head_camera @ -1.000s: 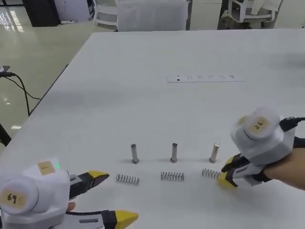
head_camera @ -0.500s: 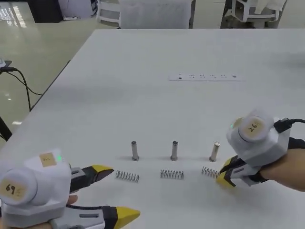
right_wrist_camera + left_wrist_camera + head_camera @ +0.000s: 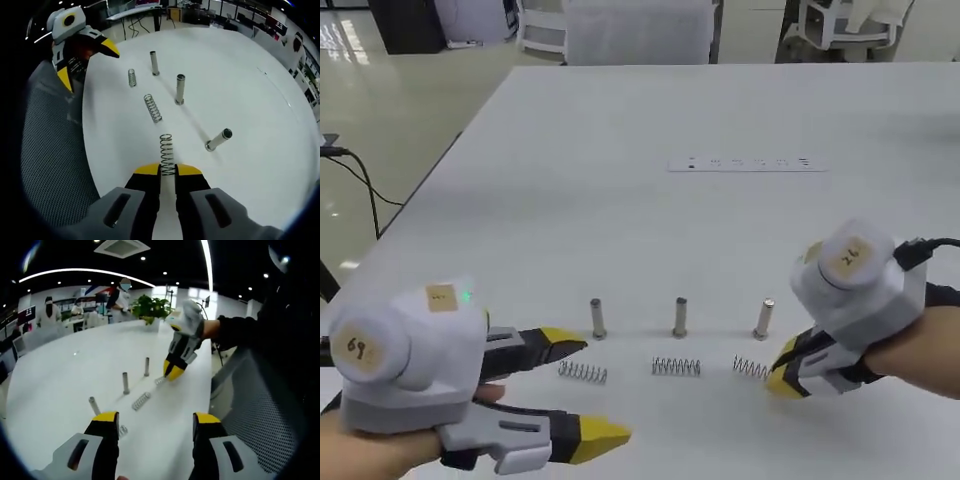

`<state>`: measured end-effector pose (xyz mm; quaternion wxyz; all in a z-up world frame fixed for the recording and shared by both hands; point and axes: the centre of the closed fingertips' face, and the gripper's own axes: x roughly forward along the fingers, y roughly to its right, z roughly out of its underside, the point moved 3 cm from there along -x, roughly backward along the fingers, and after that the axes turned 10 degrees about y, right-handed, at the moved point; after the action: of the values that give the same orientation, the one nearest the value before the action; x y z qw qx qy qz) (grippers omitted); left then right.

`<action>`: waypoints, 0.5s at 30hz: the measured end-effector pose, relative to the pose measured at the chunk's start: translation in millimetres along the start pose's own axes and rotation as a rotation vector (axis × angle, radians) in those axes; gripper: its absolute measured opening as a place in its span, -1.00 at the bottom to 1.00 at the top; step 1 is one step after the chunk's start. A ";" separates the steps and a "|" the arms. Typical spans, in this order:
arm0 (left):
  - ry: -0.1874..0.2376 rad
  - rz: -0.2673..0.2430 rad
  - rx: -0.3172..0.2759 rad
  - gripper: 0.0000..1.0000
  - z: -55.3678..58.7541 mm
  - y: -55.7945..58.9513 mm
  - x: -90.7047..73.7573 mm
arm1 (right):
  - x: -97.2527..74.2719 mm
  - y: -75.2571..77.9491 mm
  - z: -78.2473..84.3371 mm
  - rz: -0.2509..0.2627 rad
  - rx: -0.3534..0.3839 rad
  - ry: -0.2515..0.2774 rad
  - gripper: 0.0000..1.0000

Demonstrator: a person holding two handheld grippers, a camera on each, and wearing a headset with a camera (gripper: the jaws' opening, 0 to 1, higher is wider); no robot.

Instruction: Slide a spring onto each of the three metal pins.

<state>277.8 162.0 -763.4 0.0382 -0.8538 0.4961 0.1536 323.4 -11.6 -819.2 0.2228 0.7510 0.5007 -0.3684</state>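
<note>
Three short metal pins stand in a row on the white table: left [image 3: 598,319], middle [image 3: 680,317], right [image 3: 764,320]. A spring lies in front of each: left spring [image 3: 582,373], middle spring [image 3: 676,367], right spring [image 3: 750,368]. My right gripper [image 3: 783,378] is shut on the near end of the right spring [image 3: 166,149], which lies flat and points ahead of the jaws [image 3: 168,171]. My left gripper [image 3: 590,392] stands open just left of the left spring [image 3: 122,430], nothing between its fingers [image 3: 156,419].
A white power strip [image 3: 747,164] lies further back on the table [image 3: 620,200]. The table's left edge runs beside the left gripper, with floor and a black cable [image 3: 360,185] beyond. Chairs stand at the far end.
My left gripper has moved a little forward and right, closer to the left spring. The right gripper stays at the right spring's end.
</note>
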 end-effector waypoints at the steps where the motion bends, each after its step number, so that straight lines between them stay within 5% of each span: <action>1: 0.002 0.006 0.001 0.07 -1.4 0.3 1.8 | -0.6 -2.2 -1.3 -0.009 -0.006 -0.006 -0.85; 15: 0.048 0.083 0.028 -0.09 -32.2 -0.7 32.6 | -19.7 -24.8 -45.8 -0.083 -0.071 0.053 -0.85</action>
<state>300.7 128.1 -742.6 0.0318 -0.8353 0.5338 0.1273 311.4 18.9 -774.3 0.2204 0.7308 0.5498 -0.3392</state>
